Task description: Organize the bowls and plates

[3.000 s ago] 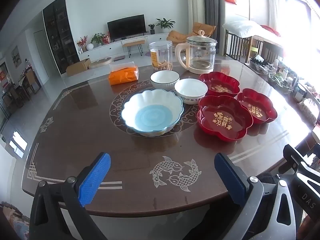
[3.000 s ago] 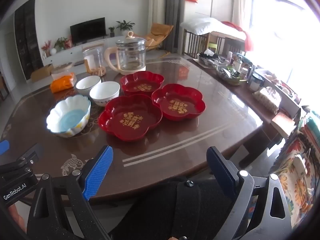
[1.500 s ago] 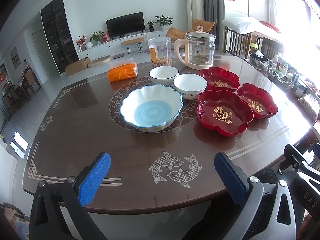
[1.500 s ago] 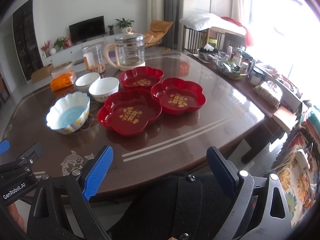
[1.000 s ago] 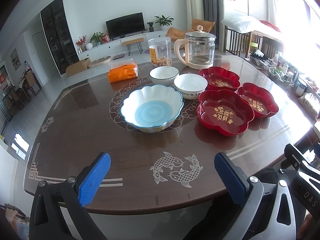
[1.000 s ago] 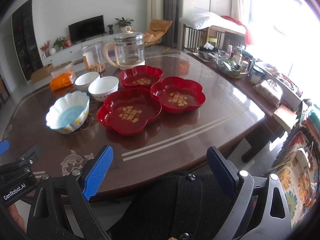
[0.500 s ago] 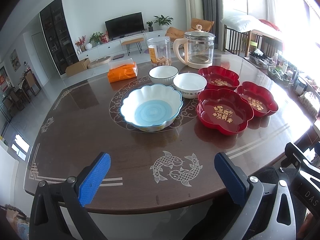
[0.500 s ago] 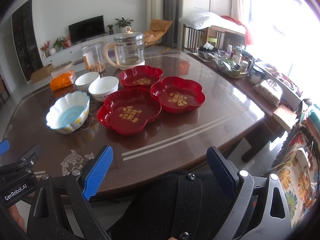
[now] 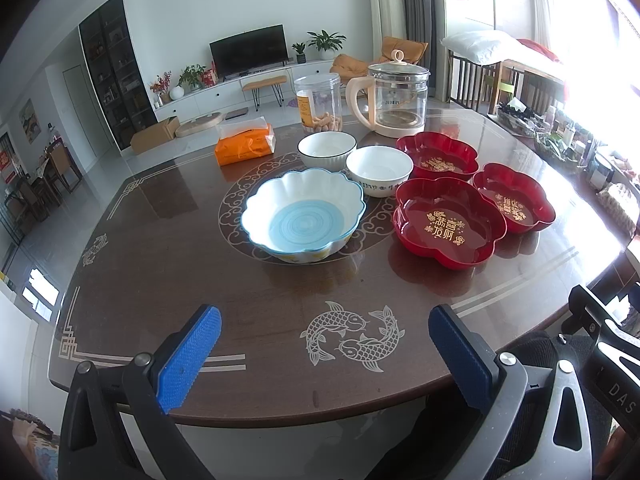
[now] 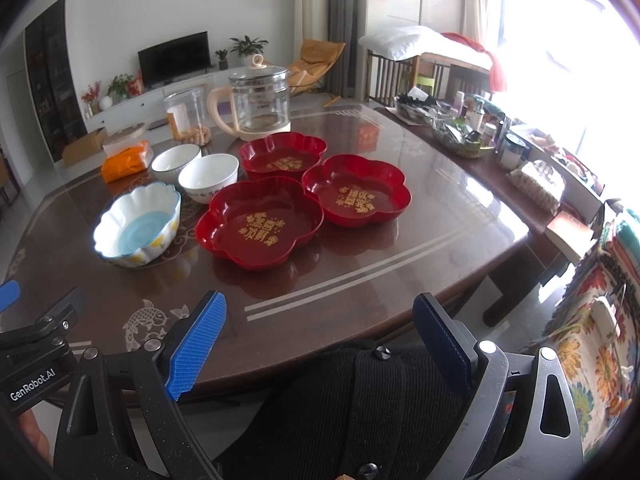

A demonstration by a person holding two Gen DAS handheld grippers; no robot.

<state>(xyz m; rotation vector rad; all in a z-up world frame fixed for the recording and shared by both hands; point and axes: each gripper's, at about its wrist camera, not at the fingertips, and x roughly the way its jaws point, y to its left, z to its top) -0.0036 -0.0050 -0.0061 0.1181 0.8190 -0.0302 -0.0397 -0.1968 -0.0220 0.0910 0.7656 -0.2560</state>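
On the dark round table (image 9: 168, 264) stand a large scalloped white bowl with a blue inside (image 9: 303, 219), two small white bowls (image 9: 327, 149) (image 9: 379, 170), and three red flower-shaped plates (image 9: 447, 229) (image 9: 437, 157) (image 9: 514, 201). In the right wrist view the same pieces appear: scalloped bowl (image 10: 138, 226), white bowls (image 10: 208, 178) (image 10: 175, 162), red plates (image 10: 260, 227) (image 10: 356, 196) (image 10: 283, 157). My left gripper (image 9: 325, 356) hangs open over the near table edge, well short of the dishes. My right gripper (image 10: 320, 342) is open too, above the table edge and a dark sleeve.
A glass kettle (image 9: 396, 100), a clear jar of snacks (image 9: 319, 103) and an orange tissue pack (image 9: 245, 145) stand behind the dishes. A side table with clutter (image 10: 472, 132) runs along the right. A person's dark clothing (image 10: 352, 412) is below the table edge.
Both views shifted only slightly; the dishes stayed in place and both grippers stayed open.
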